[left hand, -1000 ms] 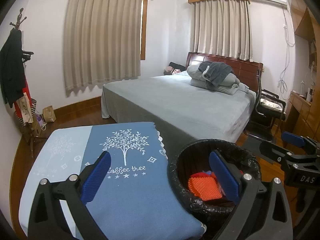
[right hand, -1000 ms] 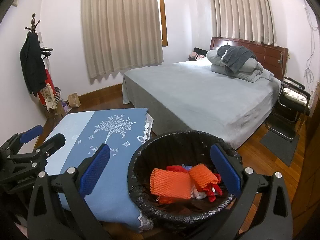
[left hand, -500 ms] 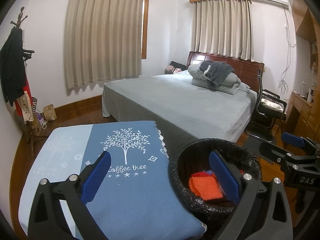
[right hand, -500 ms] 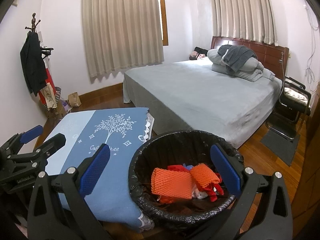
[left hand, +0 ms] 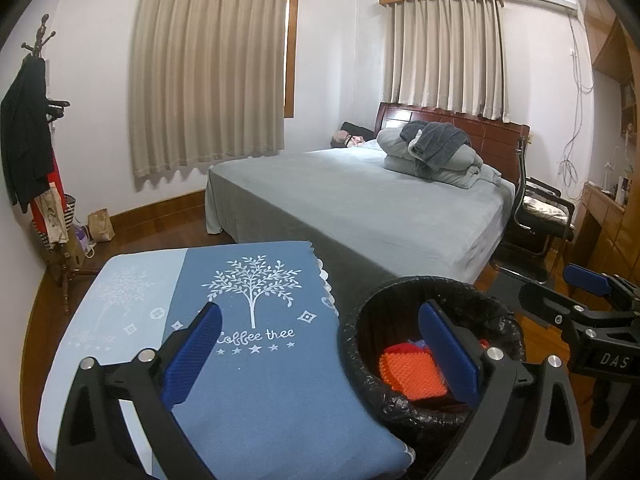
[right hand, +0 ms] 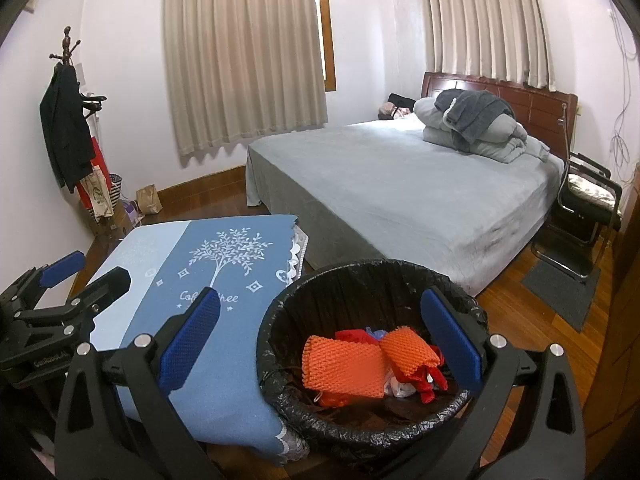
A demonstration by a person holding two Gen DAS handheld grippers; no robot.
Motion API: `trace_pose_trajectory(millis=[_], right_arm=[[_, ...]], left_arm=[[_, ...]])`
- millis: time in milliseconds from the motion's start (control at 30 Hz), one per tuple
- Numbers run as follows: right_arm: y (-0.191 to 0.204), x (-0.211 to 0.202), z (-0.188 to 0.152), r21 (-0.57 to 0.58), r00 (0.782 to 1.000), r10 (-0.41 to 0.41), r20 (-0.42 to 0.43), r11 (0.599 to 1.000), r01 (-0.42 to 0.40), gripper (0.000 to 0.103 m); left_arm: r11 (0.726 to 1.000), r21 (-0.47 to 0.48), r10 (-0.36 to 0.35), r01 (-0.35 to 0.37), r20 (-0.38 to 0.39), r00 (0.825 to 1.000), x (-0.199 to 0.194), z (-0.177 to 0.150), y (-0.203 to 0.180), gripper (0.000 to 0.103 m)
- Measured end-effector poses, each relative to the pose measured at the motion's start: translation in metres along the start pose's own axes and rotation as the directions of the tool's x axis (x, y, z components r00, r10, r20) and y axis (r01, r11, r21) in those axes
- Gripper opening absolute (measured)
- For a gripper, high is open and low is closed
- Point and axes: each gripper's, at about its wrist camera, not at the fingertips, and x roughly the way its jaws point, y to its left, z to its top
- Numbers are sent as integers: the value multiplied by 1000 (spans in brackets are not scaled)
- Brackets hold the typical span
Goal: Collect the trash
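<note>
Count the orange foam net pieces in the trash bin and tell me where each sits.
2. One orange net lies flat at the left inside the bin; the other is folded just right of it. More may be hidden beneath.

Right claw (right hand: 320, 342) wide open, both blue pads empty, hovering over the near edge of the trash bin (right hand: 280, 308). Bin has a black liner; inside lie 2 orange mesh pieces (right hand: 344, 368) plus red scraps (right hand: 426, 376). Bin sits just beside the counter, which is covered by a blue tree-print cloth (right hand: 224, 280). Left claw (right hand: 86, 270) at far left over the cloth's pale part, open, nothing held. Behind: grey bed (right hand: 400, 184) with folded bedding (right hand: 472, 124), coat rack (right hand: 68, 92), black chair (right hand: 588, 200), beige curtains (right hand: 244, 52).
</note>
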Motion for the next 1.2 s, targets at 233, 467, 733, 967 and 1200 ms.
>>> trace_pose_trajectory(millis=[233,467,733,967,1200], right_arm=[[1,0,0,-2,1000,0,1,1000,0,98],[1,0,0,-1,1000,0,1,1000,0,98],[0,0,0,0,1000,0,1,1000,0,98],[0,0,0,0,1000,0,0,1000,0,98],[1,1,-2,4,1000,1,-5,1000,-1,98]], left_arm=[[1000,-1,0,0,0,1000,0,0,0,97],[1000,0,1,-1,0,1000,0,0,0,97],[1000,0,0,0,0,1000,-1,1,0,97],[1000,0,0,0,-2,1000,-1,2,-1,97],[1000,-5,-1,1,-5,1000,-2,1,1,97]])
